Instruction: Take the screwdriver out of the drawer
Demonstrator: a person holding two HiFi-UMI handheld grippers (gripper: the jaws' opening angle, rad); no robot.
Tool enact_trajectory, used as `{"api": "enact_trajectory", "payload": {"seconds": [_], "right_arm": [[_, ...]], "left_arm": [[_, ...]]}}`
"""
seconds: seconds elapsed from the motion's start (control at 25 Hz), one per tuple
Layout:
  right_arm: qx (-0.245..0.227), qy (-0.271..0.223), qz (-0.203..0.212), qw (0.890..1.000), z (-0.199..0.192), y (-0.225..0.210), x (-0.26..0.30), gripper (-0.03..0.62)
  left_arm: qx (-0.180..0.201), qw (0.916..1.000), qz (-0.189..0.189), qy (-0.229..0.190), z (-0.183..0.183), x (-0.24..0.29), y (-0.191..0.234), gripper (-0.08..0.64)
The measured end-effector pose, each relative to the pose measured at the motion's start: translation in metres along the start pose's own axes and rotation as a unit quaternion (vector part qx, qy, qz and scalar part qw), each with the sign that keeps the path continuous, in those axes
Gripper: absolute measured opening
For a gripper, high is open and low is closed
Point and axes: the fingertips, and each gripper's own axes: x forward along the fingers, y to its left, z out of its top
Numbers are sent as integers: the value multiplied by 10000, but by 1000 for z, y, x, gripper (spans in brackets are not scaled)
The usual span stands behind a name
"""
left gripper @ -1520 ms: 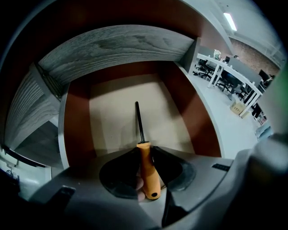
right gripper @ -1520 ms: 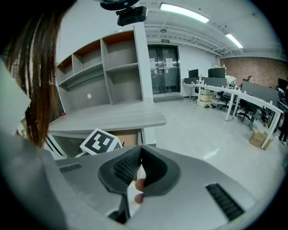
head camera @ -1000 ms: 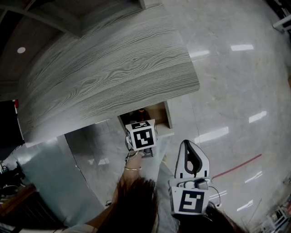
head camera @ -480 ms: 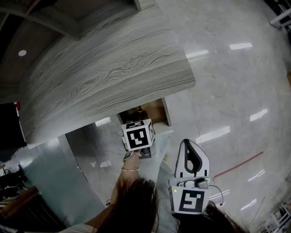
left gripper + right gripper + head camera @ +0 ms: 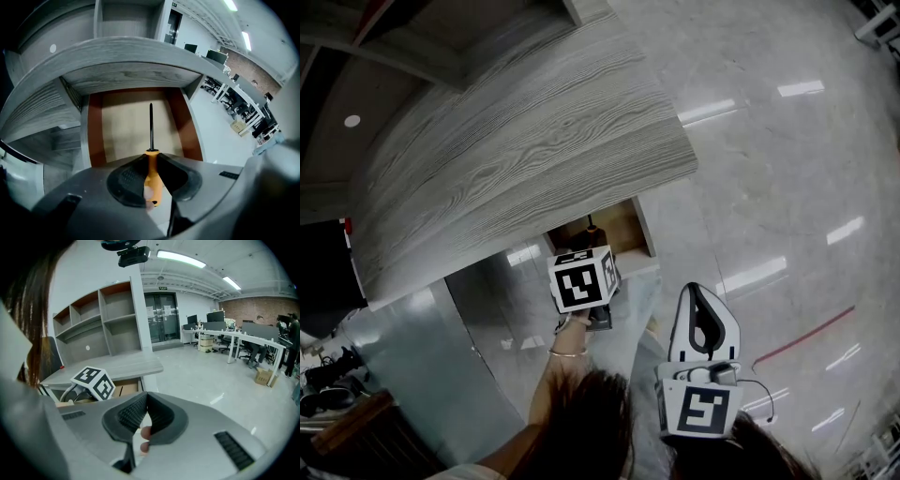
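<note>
My left gripper (image 5: 150, 158) is shut on the orange handle of a screwdriver (image 5: 152, 180). Its thin black shaft (image 5: 151, 125) points out over the open drawer (image 5: 126, 129), which has a pale wooden floor and brown sides. In the head view this gripper (image 5: 581, 278) hangs just in front of the drawer (image 5: 619, 230) under the grey desk, and its marker cube hides the jaws. My right gripper (image 5: 696, 298) is lower right, away from the drawer; its jaws (image 5: 146, 398) are shut with nothing between them.
The grey wood-grain desk top (image 5: 525, 141) overhangs the drawer. Glossy pale floor (image 5: 769, 187) spreads to the right. Grey shelving (image 5: 103, 310) stands behind the desk, and office desks with chairs (image 5: 243, 343) lie far right. The person's hair (image 5: 581, 422) fills the bottom of the head view.
My left gripper has risen a little from the drawer with the screwdriver in it. The right gripper has stayed where it was.
</note>
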Motion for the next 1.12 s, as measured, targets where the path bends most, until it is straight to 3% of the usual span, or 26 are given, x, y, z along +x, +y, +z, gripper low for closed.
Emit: {"api": "enact_trajectory", "payload": {"seconds": [1.12], "right_arm": [[176, -185, -160, 9995, 0, -7, -21, 28]], "left_arm": [[140, 9995, -243, 151, -2, -36, -10, 78]]}}
